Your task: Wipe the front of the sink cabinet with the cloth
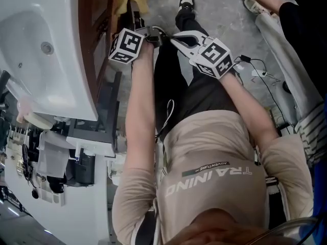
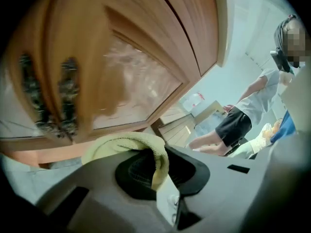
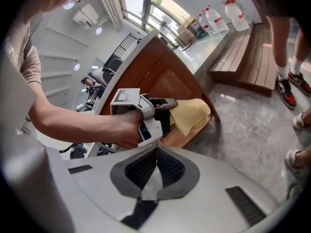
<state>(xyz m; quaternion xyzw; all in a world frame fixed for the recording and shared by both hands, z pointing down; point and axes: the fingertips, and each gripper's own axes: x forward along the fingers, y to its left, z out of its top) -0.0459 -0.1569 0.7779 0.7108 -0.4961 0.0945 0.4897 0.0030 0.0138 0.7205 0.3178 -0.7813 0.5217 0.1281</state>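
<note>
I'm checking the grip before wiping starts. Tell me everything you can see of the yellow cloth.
The cloth is pale yellow, terry-like, bunched rather than spread. The left gripper has its jaws shut on one fold; the rest drapes over the jaw tips. In the right gripper view it sits low against the brown wooden cabinet front.
</note>
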